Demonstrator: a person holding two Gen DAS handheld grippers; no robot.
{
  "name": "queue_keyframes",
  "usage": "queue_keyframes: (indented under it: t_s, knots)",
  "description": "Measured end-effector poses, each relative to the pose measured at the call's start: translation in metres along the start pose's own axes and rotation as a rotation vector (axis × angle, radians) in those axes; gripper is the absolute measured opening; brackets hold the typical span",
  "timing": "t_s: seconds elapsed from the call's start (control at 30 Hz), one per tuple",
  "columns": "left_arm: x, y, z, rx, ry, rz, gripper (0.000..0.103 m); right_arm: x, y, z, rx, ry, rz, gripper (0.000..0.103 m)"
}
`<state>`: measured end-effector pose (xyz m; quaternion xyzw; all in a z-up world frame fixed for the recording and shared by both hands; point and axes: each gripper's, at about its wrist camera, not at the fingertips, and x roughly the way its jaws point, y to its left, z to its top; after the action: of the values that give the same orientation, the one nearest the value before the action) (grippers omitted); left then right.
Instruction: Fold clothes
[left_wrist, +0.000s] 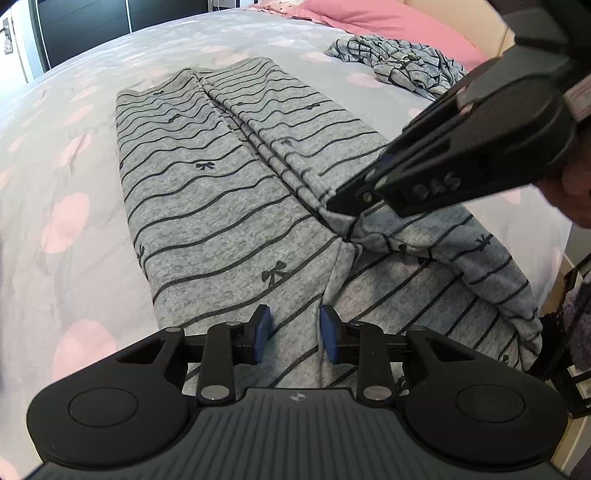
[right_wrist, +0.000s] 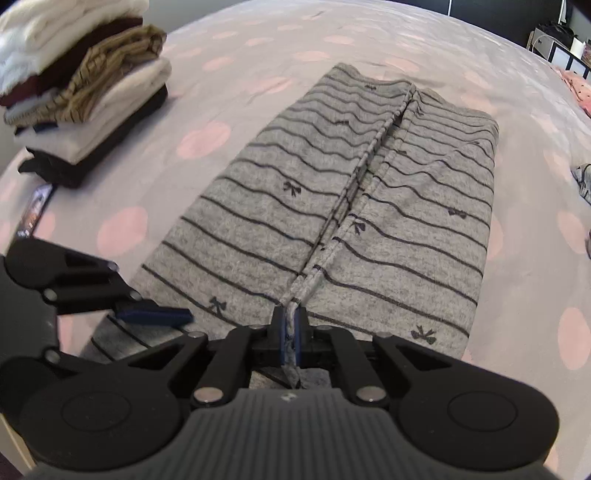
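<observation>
A grey garment with dark stripes and small bows (left_wrist: 221, 206) lies spread on the bed, with both side flaps folded in to meet along its middle. My left gripper (left_wrist: 294, 334) is open over the garment's near end, with fabric between its blue pads untouched. My right gripper (left_wrist: 354, 201) is shut on the edge of the right flap and lifts it a little. In the right wrist view the right gripper (right_wrist: 293, 332) pinches that grey fabric edge between its pads, and the garment (right_wrist: 369, 206) stretches away. The left gripper's blue pad (right_wrist: 153, 316) shows at the lower left.
A crumpled grey checked garment (left_wrist: 402, 62) lies near the pink pillow (left_wrist: 376, 22). A stack of folded clothes (right_wrist: 81, 88) stands at the far left in the right wrist view, with a dark flat card (right_wrist: 35, 214) beside it. The bed edge (left_wrist: 565, 243) is close on the right.
</observation>
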<state>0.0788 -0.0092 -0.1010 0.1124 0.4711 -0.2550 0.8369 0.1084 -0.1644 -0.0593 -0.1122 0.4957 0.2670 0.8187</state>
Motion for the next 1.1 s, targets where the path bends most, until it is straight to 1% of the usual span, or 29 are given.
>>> queue_keyframes:
  t_s: [0.07, 0.13, 0.2, 0.27, 0.3, 0.33, 0.37, 0.43, 0.47, 0.5, 0.57, 0.63, 0.7, 0.77, 0.83, 0.9, 0.97, 1.1]
  knots:
    - [0.001, -0.001, 0.0, 0.004, 0.004, -0.003, 0.027, 0.015, -0.002, 0.0, 0.016, 0.013, 0.013, 0.007]
    - [0.0, 0.0, 0.002, 0.002, 0.012, -0.014, 0.027, 0.023, -0.007, -0.006, 0.054, 0.014, 0.022, 0.011]
    - [-0.004, 0.005, 0.006, -0.006, 0.015, -0.037, 0.027, 0.022, -0.01, -0.008, 0.072, 0.023, 0.028, 0.011]
    - [-0.011, 0.016, 0.014, -0.03, -0.003, -0.045, 0.027, 0.016, -0.014, -0.001, 0.065, 0.047, 0.031, 0.013]
    - [-0.014, 0.023, 0.019, -0.044, -0.011, -0.042, 0.028, 0.011, -0.02, 0.002, 0.073, 0.045, 0.032, 0.021]
    - [-0.017, 0.031, 0.025, -0.062, -0.019, -0.032, 0.028, 0.006, -0.025, 0.005, 0.082, 0.043, 0.034, 0.033]
    - [-0.019, 0.04, 0.031, -0.084, -0.029, -0.019, 0.029, 0.002, -0.031, 0.008, 0.09, 0.041, 0.035, 0.036]
    - [-0.019, 0.062, 0.046, -0.144, -0.047, 0.002, 0.033, -0.003, -0.048, 0.015, 0.107, 0.039, 0.005, 0.036]
    - [-0.018, 0.073, 0.053, -0.175, -0.054, 0.011, 0.04, -0.004, -0.057, 0.018, 0.113, 0.044, -0.019, 0.036]
    - [-0.015, 0.084, 0.06, -0.203, -0.058, 0.02, 0.043, -0.005, -0.068, 0.022, 0.118, 0.045, -0.044, 0.036]
    - [-0.006, 0.106, 0.071, -0.248, -0.05, 0.038, 0.043, -0.005, -0.09, 0.029, 0.13, 0.051, -0.091, 0.038]
    - [0.009, 0.128, 0.081, -0.284, -0.035, 0.048, 0.043, -0.001, -0.112, 0.036, 0.157, 0.057, -0.095, 0.041]
    - [0.025, 0.148, 0.089, -0.332, -0.027, 0.03, 0.043, 0.005, -0.132, 0.042, 0.191, 0.055, -0.089, 0.043]
    - [0.039, 0.164, 0.095, -0.376, -0.026, -0.011, 0.043, 0.013, -0.147, 0.051, 0.215, 0.032, -0.081, 0.046]
    - [0.055, 0.175, 0.104, -0.392, -0.031, -0.031, 0.043, 0.022, -0.161, 0.06, 0.24, 0.004, -0.056, 0.048]
    - [0.068, 0.183, 0.116, -0.392, -0.056, -0.041, 0.044, 0.032, -0.174, 0.07, 0.278, -0.02, -0.034, 0.05]
    - [0.081, 0.192, 0.129, -0.397, -0.078, -0.051, 0.044, 0.048, -0.185, 0.082, 0.317, -0.027, -0.017, 0.05]
    - [0.109, 0.212, 0.16, -0.411, -0.092, -0.069, 0.044, 0.073, -0.208, 0.103, 0.369, -0.047, 0.018, 0.05]
